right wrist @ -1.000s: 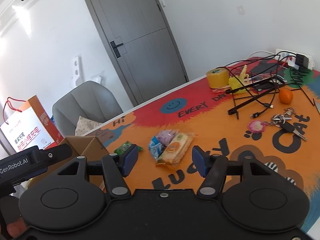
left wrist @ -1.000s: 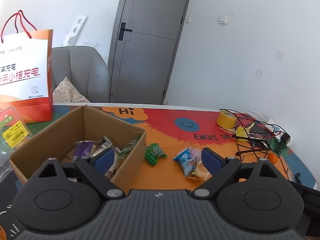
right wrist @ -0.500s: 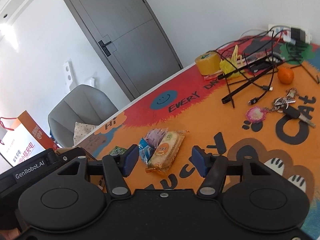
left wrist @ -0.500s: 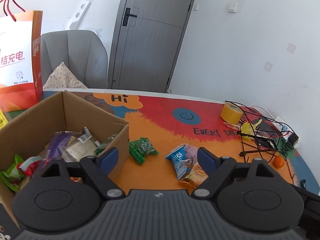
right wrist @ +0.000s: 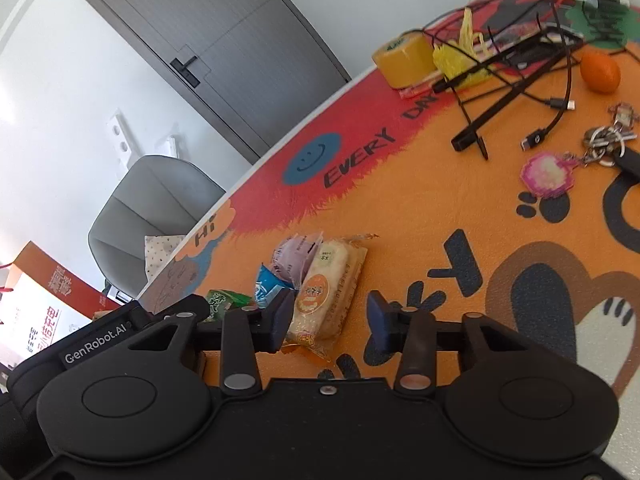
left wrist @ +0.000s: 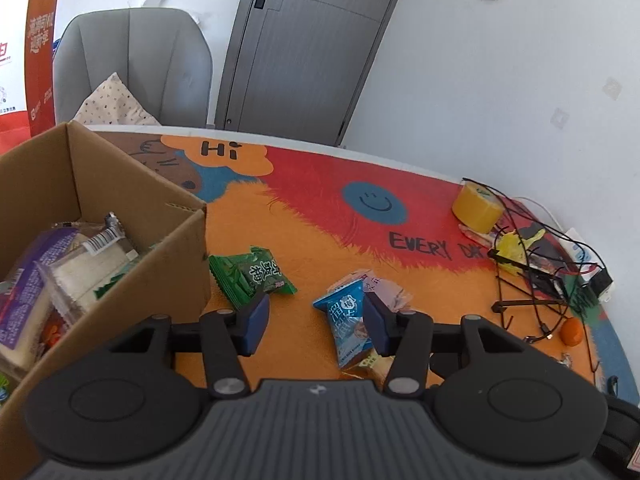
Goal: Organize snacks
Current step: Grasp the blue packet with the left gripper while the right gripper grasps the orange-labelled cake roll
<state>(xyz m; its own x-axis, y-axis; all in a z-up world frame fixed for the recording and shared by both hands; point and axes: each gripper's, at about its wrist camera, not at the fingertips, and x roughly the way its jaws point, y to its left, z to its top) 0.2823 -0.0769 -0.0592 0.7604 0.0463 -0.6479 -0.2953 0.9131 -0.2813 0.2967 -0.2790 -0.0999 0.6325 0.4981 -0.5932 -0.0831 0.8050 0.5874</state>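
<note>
A cardboard box (left wrist: 120, 184) at the left holds several snack packets. On the mat lie a green packet (left wrist: 252, 278), a blue packet (left wrist: 346, 320), a pale purple packet (left wrist: 390, 290) and an orange-labelled cracker packet (right wrist: 328, 292). My left gripper (left wrist: 316, 322) is open and empty, just above the mat between the green and blue packets. My right gripper (right wrist: 330, 320) is open and empty, its jaws either side of the cracker packet's near end. The blue packet (right wrist: 266, 290), purple packet (right wrist: 294, 256) and green packet (right wrist: 224, 300) also show in the right wrist view.
At the far right are a yellow tape roll (left wrist: 476, 208), tangled black cables (left wrist: 532, 264), a small orange (right wrist: 600, 72) and keys with a pink charm (right wrist: 548, 174). An orange paper bag (left wrist: 24, 40) and a grey chair (left wrist: 136, 68) stand behind the box.
Both grippers have moved forward and lower toward the loose packets. The left one has shifted right, away from the box. Both stay open.
</note>
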